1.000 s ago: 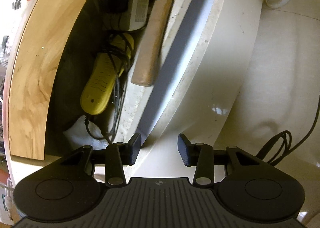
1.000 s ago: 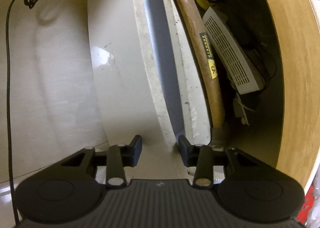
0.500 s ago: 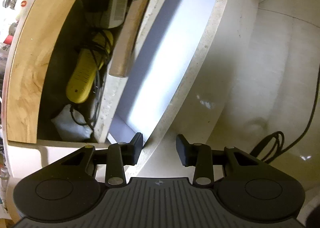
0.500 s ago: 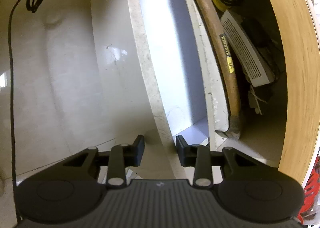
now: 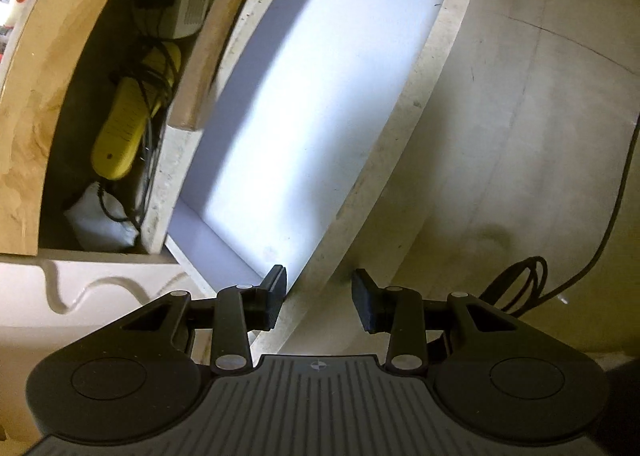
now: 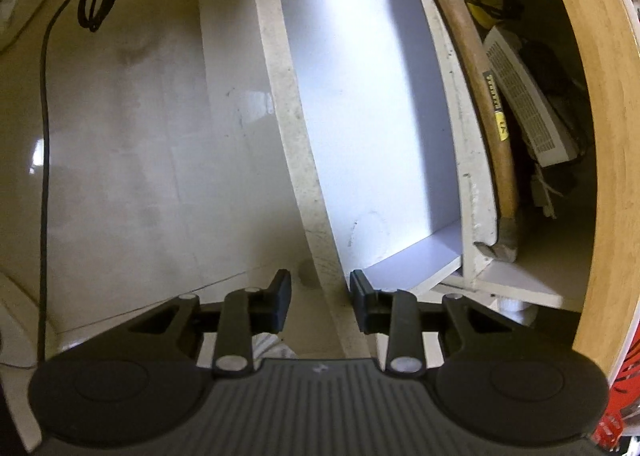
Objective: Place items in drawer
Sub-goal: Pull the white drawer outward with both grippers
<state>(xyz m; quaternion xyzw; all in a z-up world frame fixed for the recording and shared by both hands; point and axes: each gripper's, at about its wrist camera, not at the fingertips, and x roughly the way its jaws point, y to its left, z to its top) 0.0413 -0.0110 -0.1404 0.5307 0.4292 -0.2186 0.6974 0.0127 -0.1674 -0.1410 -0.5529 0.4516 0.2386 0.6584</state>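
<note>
Looking down along both tools, I judge the task to be at its opening stage: the drawer (image 5: 400, 115) stands pulled out ahead of the fingers, and its pale floor is bare, so nothing has gone in yet. The left gripper (image 5: 320, 296) straddles the drawer's front panel (image 5: 320, 268), with the fingers drawn close and the panel's rim between them; it looks like a pinch on the panel, though the outer pad's contact is hard to make out. The right gripper (image 6: 320, 296) sits on the same panel further along, fingers closed in as far as they go and pinching the rim. The likely items lie beyond the fingers, past the drawer's far wall, in the dark compartment under the wooden top. A hammer (image 5: 212, 51) with a wooden handle lies along that far wall. Past it are a yellow device (image 5: 124, 127) tangled in black cord, a white vented box (image 6: 524, 111) and a small white pouch (image 5: 100, 219). From here I cannot tell which of them are meant for the drawer. What is left, as I read it, is nearly everything: letting go of the panel, reaching past the drawer, lifting each item and setting it on the empty floor.
</note>
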